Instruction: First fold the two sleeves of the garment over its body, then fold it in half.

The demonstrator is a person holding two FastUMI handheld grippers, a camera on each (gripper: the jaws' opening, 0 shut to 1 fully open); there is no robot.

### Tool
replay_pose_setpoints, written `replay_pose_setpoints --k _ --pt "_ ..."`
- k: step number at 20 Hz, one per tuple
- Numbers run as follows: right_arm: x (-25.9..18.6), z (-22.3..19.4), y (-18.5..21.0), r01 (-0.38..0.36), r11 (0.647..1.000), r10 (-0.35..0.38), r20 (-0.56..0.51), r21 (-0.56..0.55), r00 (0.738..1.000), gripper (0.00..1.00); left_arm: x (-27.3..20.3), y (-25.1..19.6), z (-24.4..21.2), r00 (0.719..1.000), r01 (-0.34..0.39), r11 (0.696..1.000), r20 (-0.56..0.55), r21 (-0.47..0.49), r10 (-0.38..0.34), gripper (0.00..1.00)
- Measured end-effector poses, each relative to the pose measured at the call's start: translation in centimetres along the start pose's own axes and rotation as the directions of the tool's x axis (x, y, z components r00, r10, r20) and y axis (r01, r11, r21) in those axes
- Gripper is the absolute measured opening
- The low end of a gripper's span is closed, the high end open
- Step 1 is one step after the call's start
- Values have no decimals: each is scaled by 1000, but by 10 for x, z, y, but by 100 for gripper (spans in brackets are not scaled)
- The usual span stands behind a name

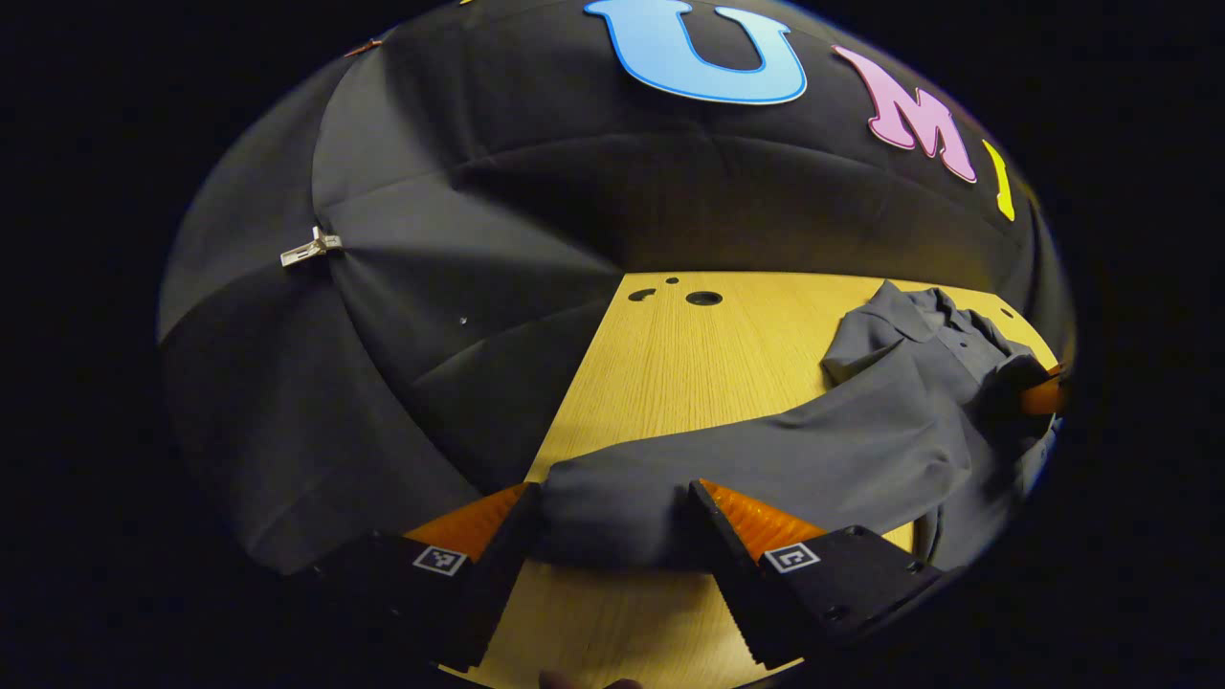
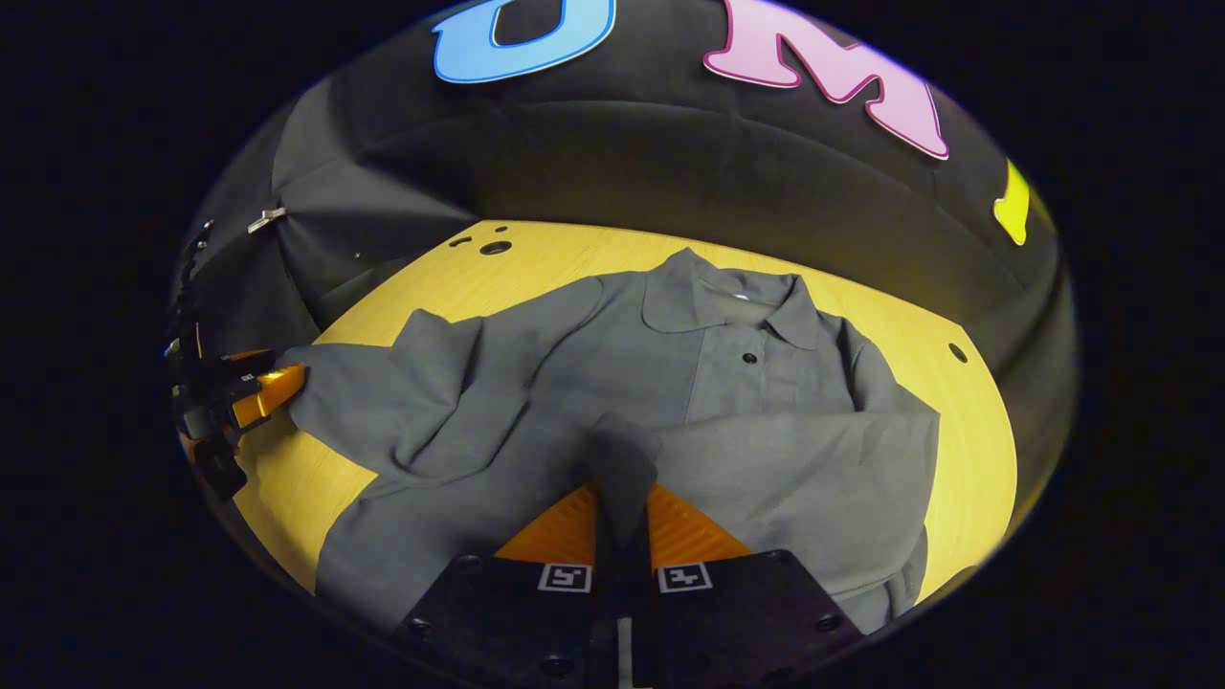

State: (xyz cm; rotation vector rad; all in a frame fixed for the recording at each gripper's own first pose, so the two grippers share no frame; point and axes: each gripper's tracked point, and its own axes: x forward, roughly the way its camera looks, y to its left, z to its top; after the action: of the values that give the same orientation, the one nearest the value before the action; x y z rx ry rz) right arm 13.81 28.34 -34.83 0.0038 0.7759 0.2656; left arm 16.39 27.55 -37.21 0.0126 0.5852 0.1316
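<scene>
Garment (image 2: 670, 383): grey collared shirt, lying front-up on wooden bench (image 2: 967, 450), collar toward booth wall. Right sleeve (image 2: 813, 459) folded across body. Left sleeve (image 1: 766, 450) stretched out sideways over bench, cuff end lying between fingers of left tool (image 1: 612, 526). Left tool: fingers apart either side of cuff, not pressing it. Right tool (image 2: 622, 522): fingers closed together, pinching right sleeve cuff over lower body of shirt. Left tool also visible at left edge of right gripper view, at sleeve end.
</scene>
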Motion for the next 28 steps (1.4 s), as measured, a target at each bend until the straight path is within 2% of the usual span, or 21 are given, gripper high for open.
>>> replay_pose_setpoints --k 1,3,4,6,7,9,11,12,14,17,19,23,25,28 --pt "0 -4 5 -17 1000 17 -14 8 1000 10 2 1 -4 1000 -1 1000 -13 -1 1 96" --pt "-3 -17 19 -69 997 70 -53 19 996 17 8 0 -10 999 -5 1000 -42 5 5 97" --pt "-6 -21 25 -92 995 93 -65 24 994 25 10 -2 -12 999 -4 1000 -54 8 4 97" --pt "-13 -26 40 -156 987 159 -87 43 983 32 13 -2 -19 997 -4 1000 -80 14 5 98" --pt "-14 -30 51 -201 978 206 -97 60 974 24 14 -3 -18 997 -5 1000 -76 10 6 98" --pt "-29 -28 69 -281 955 289 -84 95 954 62 14 -2 -20 997 -14 1000 -78 15 15 99" --pt "-44 -21 68 -302 948 308 -51 99 950 70 15 -5 -19 997 -23 1000 -73 9 24 98" --pt "-50 -18 58 -286 954 290 -35 92 956 74 16 -9 -19 997 -15 1000 -76 4 15 99" --pt "-64 -10 35 -247 964 248 3 103 969 74 18 -24 -18 995 58 998 -78 18 -56 86" --pt "-92 8 -17 -173 967 160 82 185 984 74 19 -23 -13 996 21 998 -83 57 -16 20" --pt "-113 14 -63 -101 969 76 119 225 990 74 9 -34 -4 996 46 997 -74 58 -42 11" --pt "-151 2 -142 31 958 -77 152 284 985 74 -24 -54 30 998 63 997 4 54 -64 10" --pt "-163 -10 -174 79 955 -125 146 287 981 74 -51 -64 49 997 70 997 33 22 -71 10" --pt "-173 -29 -207 116 950 -159 130 290 979 74 -86 -76 71 994 72 997 78 -9 -72 9"
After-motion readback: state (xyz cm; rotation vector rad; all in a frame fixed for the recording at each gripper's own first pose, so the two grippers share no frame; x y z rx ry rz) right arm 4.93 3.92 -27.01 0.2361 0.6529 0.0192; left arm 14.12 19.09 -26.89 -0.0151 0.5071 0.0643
